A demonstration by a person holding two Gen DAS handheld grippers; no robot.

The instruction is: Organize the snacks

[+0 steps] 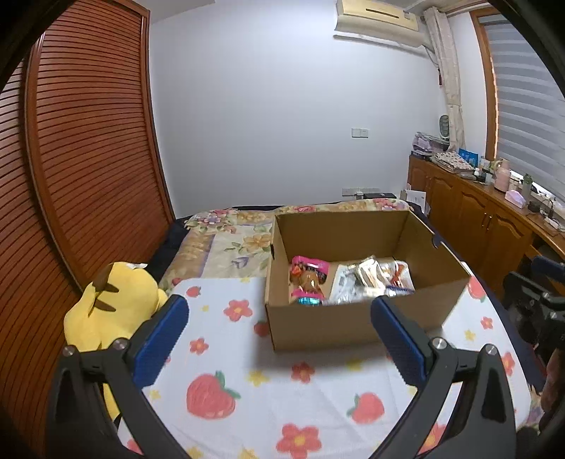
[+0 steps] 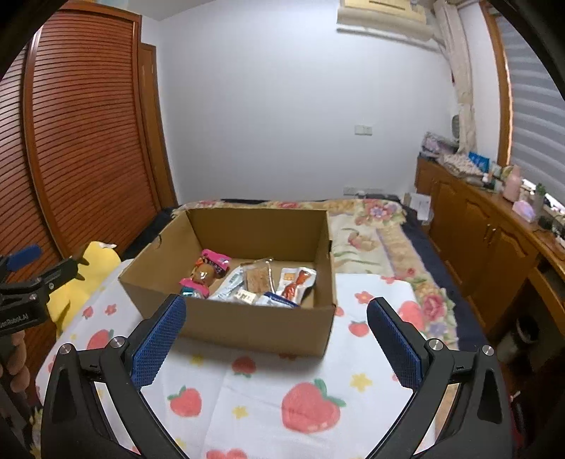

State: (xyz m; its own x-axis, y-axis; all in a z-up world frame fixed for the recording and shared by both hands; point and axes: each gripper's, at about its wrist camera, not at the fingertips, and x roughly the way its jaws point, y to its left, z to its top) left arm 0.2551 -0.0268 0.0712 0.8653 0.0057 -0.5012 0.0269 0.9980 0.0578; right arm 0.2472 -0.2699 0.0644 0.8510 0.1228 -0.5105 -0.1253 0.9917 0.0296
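The jaws of the left gripper (image 1: 279, 317) and right gripper (image 2: 276, 317) are spread wide and empty above the strawberry-print cloth (image 2: 268, 385). Snack packets (image 2: 247, 282) are seen inside the cardboard box (image 2: 247, 328) just ahead.

Plain white wall (image 1: 265, 106) at the far end, bearing a switch plate (image 1: 360, 132) and, high to the right, an air conditioner (image 1: 376, 17). To the left, a slatted wooden wardrobe door (image 1: 88, 141); to the right, a low wooden cabinet (image 1: 469, 208) cluttered on top, under a window with striped blinds (image 1: 529, 106) and a pale curtain (image 1: 448, 70). In the middle, a bed (image 1: 226, 240) under a floral cover, with a strawberry-print blanket (image 1: 282, 388) near.
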